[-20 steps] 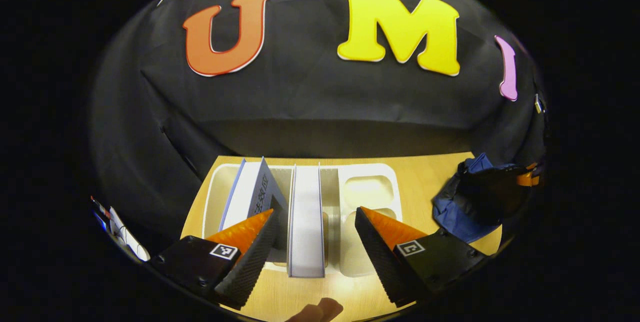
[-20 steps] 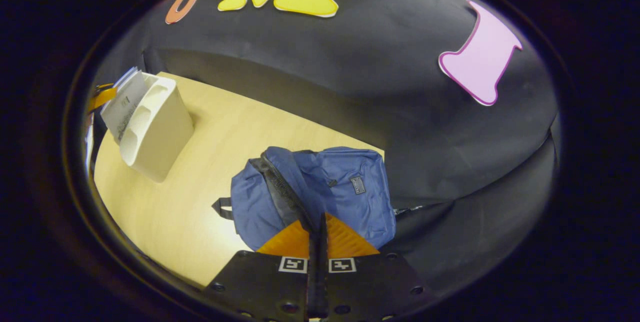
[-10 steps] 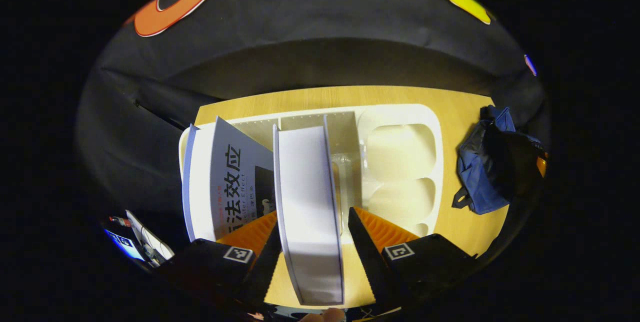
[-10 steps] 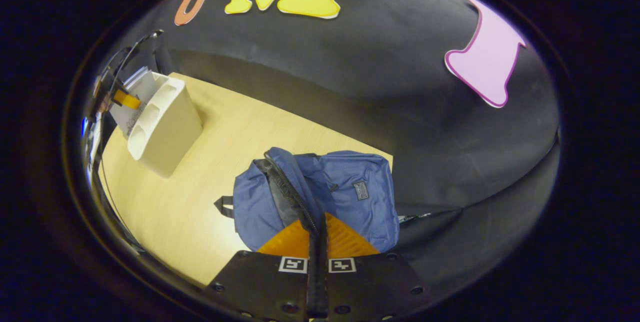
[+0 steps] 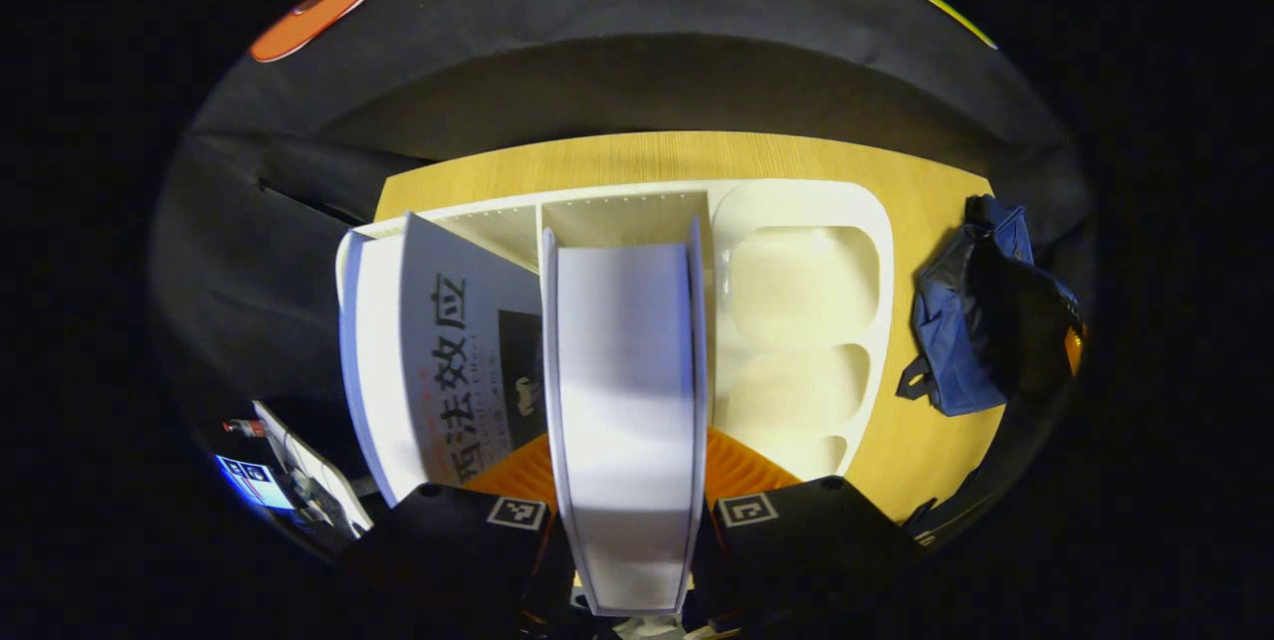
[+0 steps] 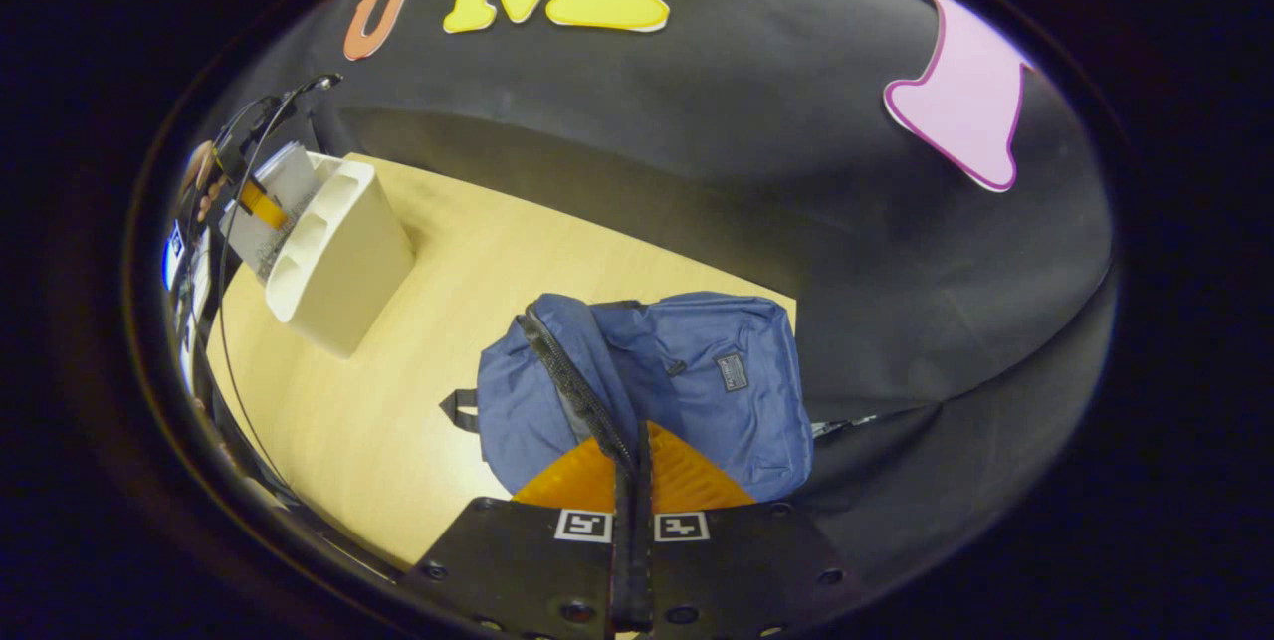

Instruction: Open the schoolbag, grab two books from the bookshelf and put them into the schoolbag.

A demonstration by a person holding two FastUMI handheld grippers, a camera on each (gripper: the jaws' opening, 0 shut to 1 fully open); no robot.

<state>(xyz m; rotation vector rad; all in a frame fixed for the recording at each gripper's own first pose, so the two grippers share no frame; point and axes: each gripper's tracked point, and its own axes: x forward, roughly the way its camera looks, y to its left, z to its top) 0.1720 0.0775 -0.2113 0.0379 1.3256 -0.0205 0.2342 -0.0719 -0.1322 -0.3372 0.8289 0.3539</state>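
A white bookshelf (image 5: 796, 207) stands on the table with two books in it. The middle book (image 5: 622, 351) stands upright, page edge toward me, and my left gripper (image 5: 627, 476) is shut on it, a finger against each cover. A second book (image 5: 463, 351) with a grey printed cover leans to its left. The blue schoolbag (image 5: 951, 321) lies at the right. In the right gripper view the schoolbag (image 6: 707, 381) lies unzipped, and my right gripper (image 6: 632, 456) is shut on its zipper edge (image 6: 572, 386), holding the flap up. The bookshelf (image 6: 343, 262) stands at the far left.
The wooden table (image 6: 478, 262) runs between bookshelf and schoolbag. The shelf's right compartments (image 5: 796, 287) hold nothing. A hand (image 6: 199, 172) and a cable (image 6: 224, 252) show at the left edge by the bookshelf. A small device (image 5: 259, 476) lies off the table's left.
My left gripper moved forward and down over the middle book, and its fingers closed from wide open onto the book's covers. The right gripper stayed shut on the schoolbag's zipper edge.
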